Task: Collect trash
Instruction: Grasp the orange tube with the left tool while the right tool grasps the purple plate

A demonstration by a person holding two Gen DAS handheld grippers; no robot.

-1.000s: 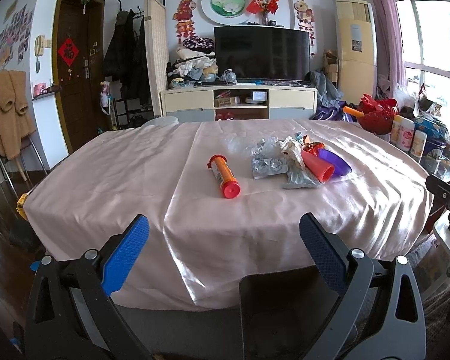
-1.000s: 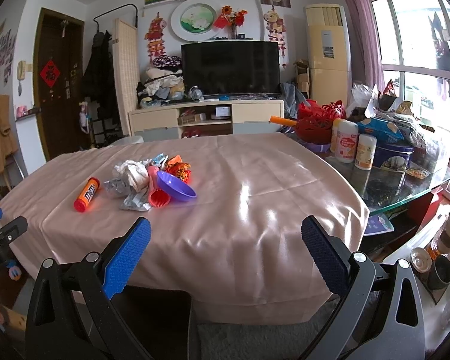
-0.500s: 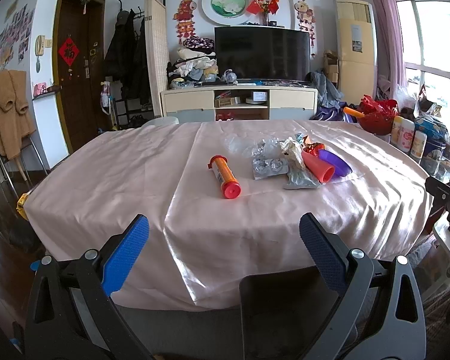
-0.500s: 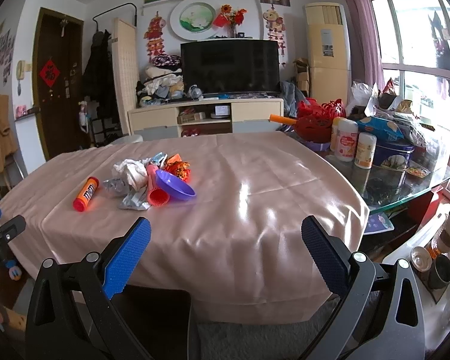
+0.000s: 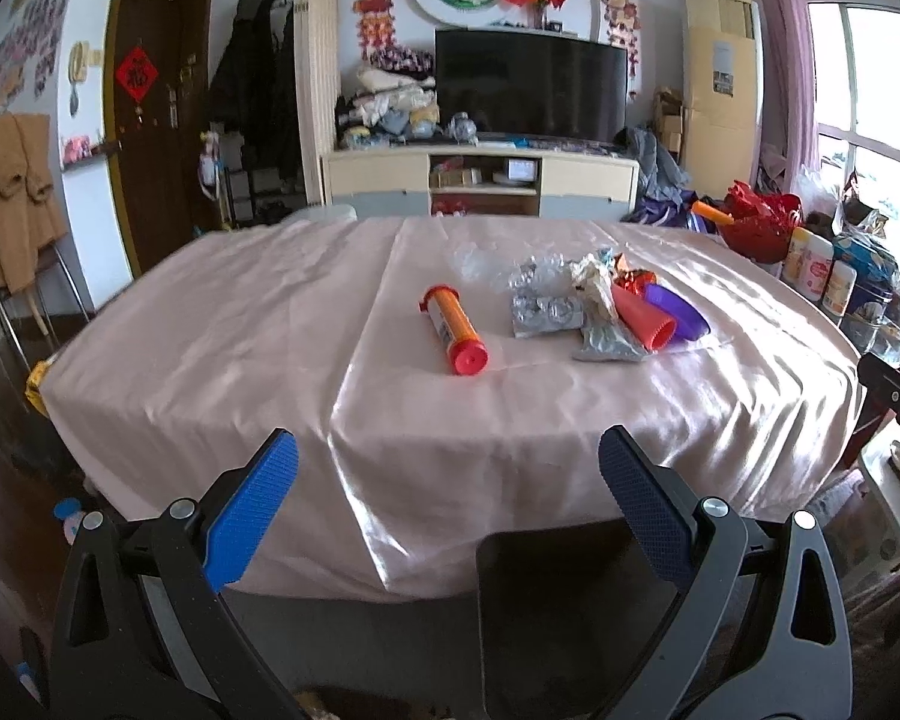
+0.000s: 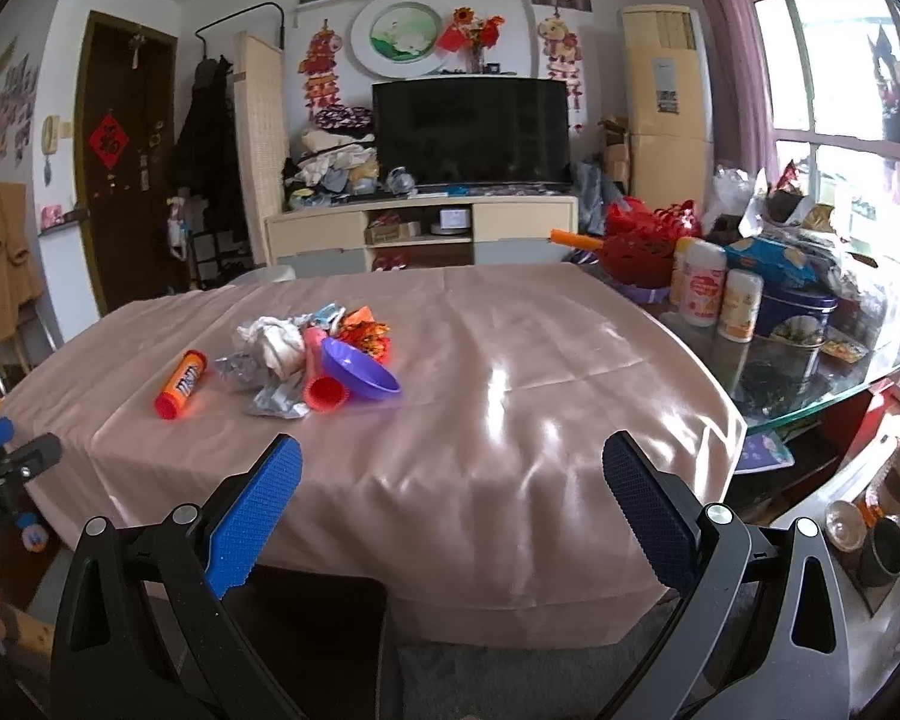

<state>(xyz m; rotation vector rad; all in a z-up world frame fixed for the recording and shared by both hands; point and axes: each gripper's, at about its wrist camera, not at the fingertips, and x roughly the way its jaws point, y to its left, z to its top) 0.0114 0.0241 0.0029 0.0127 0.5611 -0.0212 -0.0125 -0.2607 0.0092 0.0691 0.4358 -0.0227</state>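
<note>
I hold both grippers short of the near edge of the tabletop (image 5: 270, 324), which is draped in a pink cloth. My left gripper (image 5: 448, 501) has its fingers (image 5: 252, 510) spread wide with nothing between them, and my right gripper (image 6: 452, 504) is released the same way. The trash pile (image 6: 294, 354) lies on the cloth well ahead of both. In it, a purple bowl (image 6: 360, 369) sits tilted toward me, and from here it looks empty. A red cup (image 6: 325, 390) lies on its side touching the bowl, its open mouth facing me. Crumpled white paper (image 6: 273, 342) and silver foil wrappers (image 5: 546, 315) are heaped against them. An orange tube (image 5: 453, 327) with a red cap lies just left of the heap, apart from it. Beyond the right edge, jars (image 6: 699, 288) and a blue tin (image 6: 795, 312) crowd a glass surface.
</note>
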